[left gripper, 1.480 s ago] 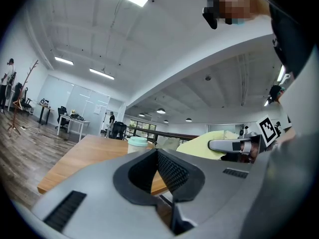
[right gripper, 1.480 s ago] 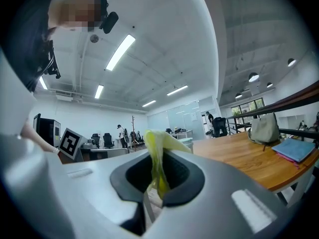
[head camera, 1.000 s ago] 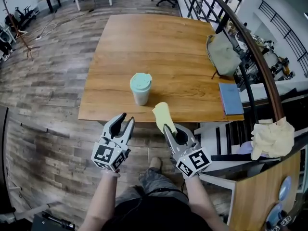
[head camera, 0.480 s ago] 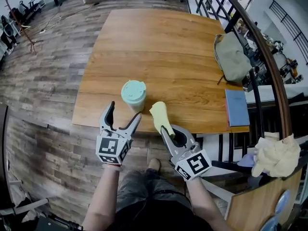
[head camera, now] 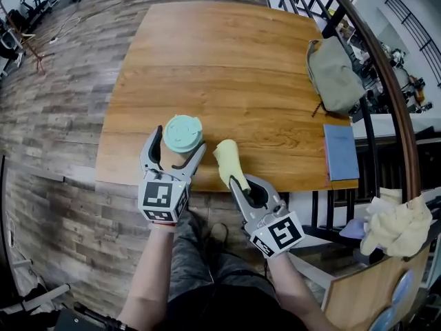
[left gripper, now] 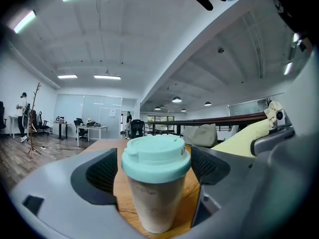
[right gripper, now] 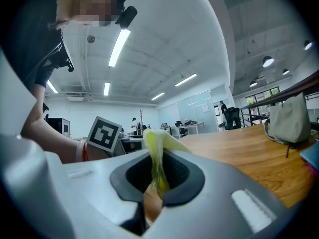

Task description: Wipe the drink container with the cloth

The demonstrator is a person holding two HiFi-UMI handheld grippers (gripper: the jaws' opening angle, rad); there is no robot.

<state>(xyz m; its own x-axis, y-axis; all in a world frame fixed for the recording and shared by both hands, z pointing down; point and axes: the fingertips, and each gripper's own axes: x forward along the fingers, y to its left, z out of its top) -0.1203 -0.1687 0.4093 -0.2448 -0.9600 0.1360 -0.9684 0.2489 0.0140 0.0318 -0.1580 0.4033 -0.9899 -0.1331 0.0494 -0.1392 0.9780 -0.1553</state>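
One wooden table fills most of the head view. On its right side lies one grey-green bag, and nearer to me, by the right edge, one blue book.

I hold two tongs. My left tongs reach over the near edge of the table with the jaws spread wide. Between them stands the one cup, upright under its mint lid and close to that near edge. The left gripper view shows a pad on either side of it, and I think a thin gap remains on both sides, though the wide lens makes that hard to judge. My right tongs are clamped tight on the one yellow cloth, which sticks up out of the jaws just to the right of the cup.

A second ago the left jaws were nearly together and short of the table, with the cup well ahead of them. They have just been opening and now sit around the cup. The right tongs grip the cloth as before, and the cup seems to stand on the same spot.
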